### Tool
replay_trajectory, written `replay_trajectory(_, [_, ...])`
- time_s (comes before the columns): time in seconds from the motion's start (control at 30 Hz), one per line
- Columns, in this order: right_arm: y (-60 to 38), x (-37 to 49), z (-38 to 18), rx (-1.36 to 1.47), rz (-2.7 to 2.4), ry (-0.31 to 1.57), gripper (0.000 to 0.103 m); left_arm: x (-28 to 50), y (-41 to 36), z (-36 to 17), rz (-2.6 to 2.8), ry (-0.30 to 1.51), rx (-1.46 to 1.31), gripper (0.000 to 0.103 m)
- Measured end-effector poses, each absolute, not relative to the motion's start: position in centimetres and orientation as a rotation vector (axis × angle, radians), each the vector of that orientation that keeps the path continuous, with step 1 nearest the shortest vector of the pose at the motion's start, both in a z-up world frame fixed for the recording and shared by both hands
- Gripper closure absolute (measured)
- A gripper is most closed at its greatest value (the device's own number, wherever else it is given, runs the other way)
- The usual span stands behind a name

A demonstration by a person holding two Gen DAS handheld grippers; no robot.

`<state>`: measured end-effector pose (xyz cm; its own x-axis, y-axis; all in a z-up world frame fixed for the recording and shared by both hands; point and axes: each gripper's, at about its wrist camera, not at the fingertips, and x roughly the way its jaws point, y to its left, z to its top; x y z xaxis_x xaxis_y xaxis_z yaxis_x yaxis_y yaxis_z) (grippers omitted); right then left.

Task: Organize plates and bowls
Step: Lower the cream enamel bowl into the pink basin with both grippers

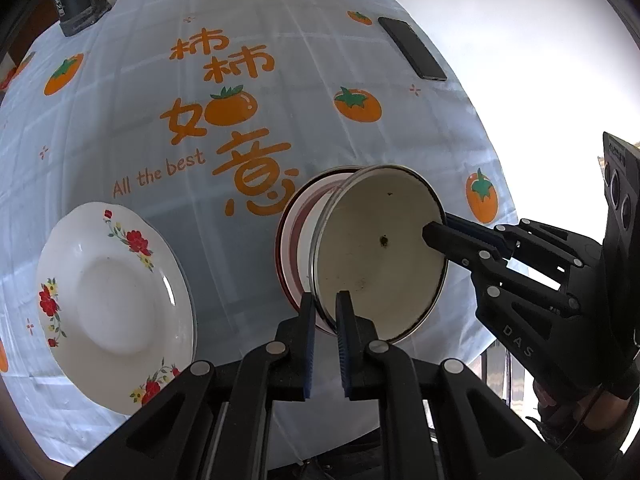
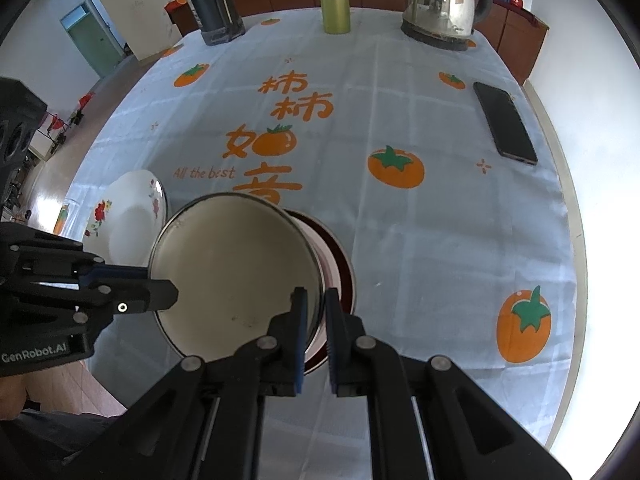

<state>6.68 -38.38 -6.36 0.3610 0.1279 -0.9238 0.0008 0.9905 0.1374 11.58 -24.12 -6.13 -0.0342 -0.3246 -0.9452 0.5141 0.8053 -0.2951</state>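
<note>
My cream enamel bowl (image 1: 380, 252) hides most of the red-rimmed plate (image 1: 289, 240) beneath it, so I cannot tell whether they touch. My left gripper (image 1: 325, 320) pinches its near rim and my right gripper (image 2: 316, 312) clamps the opposite rim, the bowl between them near the table edge, with the flowered plate (image 1: 116, 308) lying apart on the tablecloth (image 1: 280, 60).

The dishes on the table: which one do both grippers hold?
The cream enamel bowl with the dark rim; each gripper is shut on its rim. The flowered white plate lies apart, untouched.
</note>
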Motion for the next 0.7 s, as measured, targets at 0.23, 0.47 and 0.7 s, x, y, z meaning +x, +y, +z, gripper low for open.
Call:
replay_trajectory(0.23, [-38.31, 6.84, -6.84, 0.121, 0.083, 1.213, 0.094, 11.54, -24.28, -6.39, -0.674, 1.462, 0.169, 0.092])
replay_trajectory(0.47, [-38.34, 6.88, -7.14, 0.122, 0.084, 1.221, 0.094, 11.57, -24.28, -6.66, -0.672, 1.471, 0.169, 0.092])
replay_trajectory(0.7, [-38.24, 6.97, -7.31, 0.118, 0.085, 1.228, 0.094, 11.52, -24.33, -6.86, -0.671, 1.477, 0.17, 0.092])
